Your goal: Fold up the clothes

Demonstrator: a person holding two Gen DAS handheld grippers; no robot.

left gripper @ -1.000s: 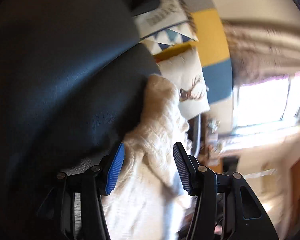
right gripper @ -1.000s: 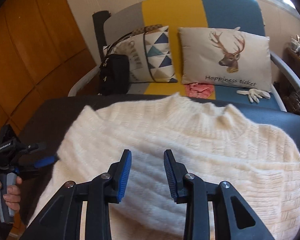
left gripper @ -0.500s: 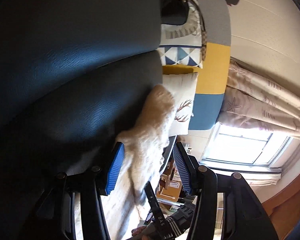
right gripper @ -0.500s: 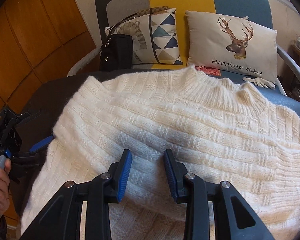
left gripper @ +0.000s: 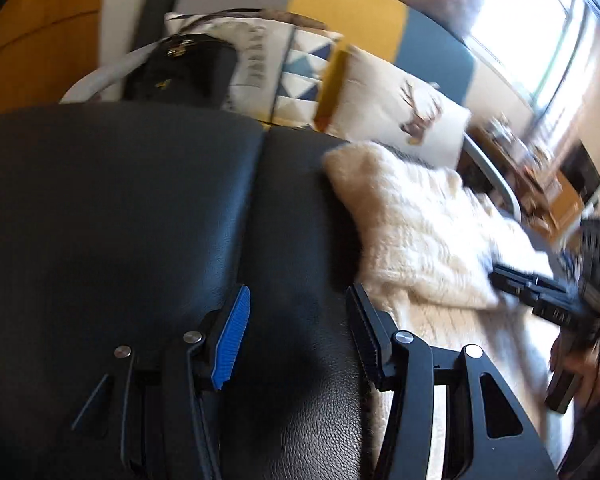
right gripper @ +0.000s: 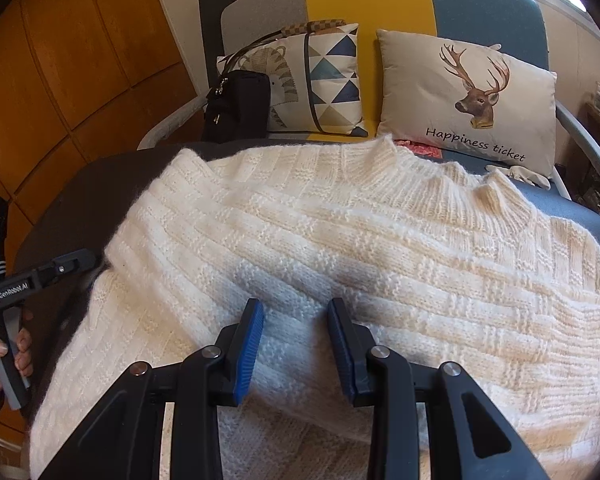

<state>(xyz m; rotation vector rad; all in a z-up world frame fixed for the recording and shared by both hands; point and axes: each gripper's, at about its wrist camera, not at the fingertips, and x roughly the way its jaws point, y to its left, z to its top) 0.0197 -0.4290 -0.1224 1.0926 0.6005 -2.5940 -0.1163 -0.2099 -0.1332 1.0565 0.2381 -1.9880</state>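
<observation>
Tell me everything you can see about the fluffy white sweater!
The sweater is a cream, fuzzy knit with a blocky basket-weave pattern and a ribbed collar. It lies spread out on a black padded surface, partly folded over itself, in front of a sofa. The right hand-held gripper hovers over its middle fold, jaws open. The left hand-held gripper is beside its edge.
</observation>
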